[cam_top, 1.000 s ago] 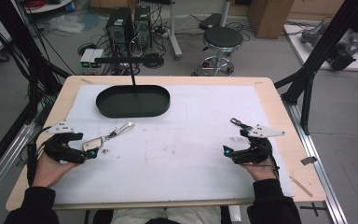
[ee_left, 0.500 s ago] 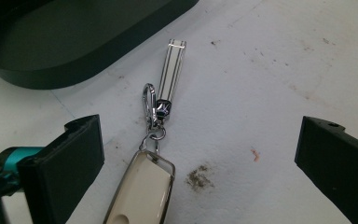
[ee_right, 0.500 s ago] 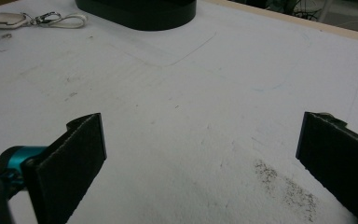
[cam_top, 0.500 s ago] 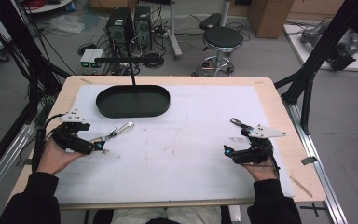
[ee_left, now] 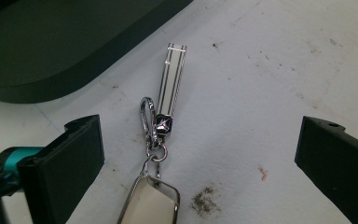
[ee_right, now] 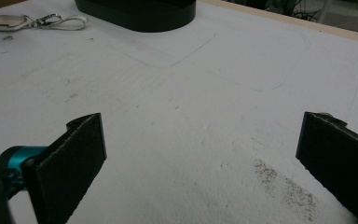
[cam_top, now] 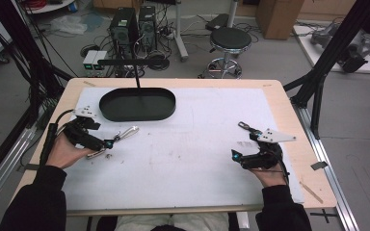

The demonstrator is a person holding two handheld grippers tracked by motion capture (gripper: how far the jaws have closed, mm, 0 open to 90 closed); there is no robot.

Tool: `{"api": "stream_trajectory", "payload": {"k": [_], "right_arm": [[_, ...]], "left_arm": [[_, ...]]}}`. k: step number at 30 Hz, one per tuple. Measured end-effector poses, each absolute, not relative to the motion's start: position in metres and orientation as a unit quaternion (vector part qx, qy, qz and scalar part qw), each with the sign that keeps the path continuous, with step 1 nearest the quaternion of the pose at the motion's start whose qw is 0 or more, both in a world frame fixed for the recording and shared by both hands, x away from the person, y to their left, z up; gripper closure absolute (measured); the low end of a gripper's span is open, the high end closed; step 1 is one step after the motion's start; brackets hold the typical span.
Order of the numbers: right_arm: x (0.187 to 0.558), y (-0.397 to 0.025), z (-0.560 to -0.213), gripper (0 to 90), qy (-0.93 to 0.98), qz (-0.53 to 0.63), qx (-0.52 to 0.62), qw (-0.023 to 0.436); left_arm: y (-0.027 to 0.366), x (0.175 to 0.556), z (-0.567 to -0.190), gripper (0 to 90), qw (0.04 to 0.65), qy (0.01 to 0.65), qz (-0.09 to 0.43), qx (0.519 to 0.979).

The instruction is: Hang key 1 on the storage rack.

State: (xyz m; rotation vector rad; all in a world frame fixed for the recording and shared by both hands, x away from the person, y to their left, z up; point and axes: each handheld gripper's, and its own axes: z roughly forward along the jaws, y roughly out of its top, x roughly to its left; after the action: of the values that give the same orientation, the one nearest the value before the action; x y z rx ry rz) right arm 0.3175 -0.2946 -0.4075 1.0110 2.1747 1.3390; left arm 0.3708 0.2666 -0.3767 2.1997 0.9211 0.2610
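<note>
Computer towers, a stool and tangled cables crowd the floor beyond a wooden counter covered with a scuffed white mat. At the far left of the mat sits a shallow black oval tray, empty. Just near of it lies a keychain: a cream fob, a silver clasp and a pale striped strap, stretched out flat in a line that points toward the tray. The person's left claw hovers right at the fob end of the keychain, jaws spread wide. In the left gripper view the keychain lies centred between the two black jaws, neither one touching it, so the claw seems lined up to close on it, probably to lift it into the tray. The right claw rests well apart at the near right of the mat, jaws also wide apart and holding nothing, apparently idle. From there, the right gripper view sees the keychain far off beside the tray.
</note>
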Motion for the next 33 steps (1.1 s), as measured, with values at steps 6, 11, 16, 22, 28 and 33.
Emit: {"api": "stream_trajectory", "payload": {"k": [6,11,16,22,28,33], "right_arm": [[0.317,-0.296,-0.407,0.7,0.775,0.479,0.361,0.198],[0.316,-0.297,-0.408,0.7,0.777,0.477,0.361,0.198],[0.318,-0.297,-0.408,0.7,0.777,0.477,0.359,0.199],[0.318,-0.297,-0.409,0.7,0.779,0.474,0.358,0.199],[0.319,-0.295,-0.41,0.7,0.781,0.473,0.357,0.196],[0.32,-0.294,-0.411,0.7,0.784,0.47,0.355,0.197]], "left_arm": [[0.261,0.387,-0.38,1.7,0.351,0.363,0.078,0.86],[0.258,0.396,-0.391,2.3,0.328,0.366,0.07,0.868],[0.252,0.403,-0.4,2.4,0.32,0.368,0.06,0.871],[0.247,0.408,-0.407,3.5,0.314,0.365,0.052,0.875],[0.24,0.415,-0.414,6.2,0.311,0.361,0.054,0.877],[0.229,0.424,-0.41,8.3,0.299,0.35,0.058,0.886]]}}
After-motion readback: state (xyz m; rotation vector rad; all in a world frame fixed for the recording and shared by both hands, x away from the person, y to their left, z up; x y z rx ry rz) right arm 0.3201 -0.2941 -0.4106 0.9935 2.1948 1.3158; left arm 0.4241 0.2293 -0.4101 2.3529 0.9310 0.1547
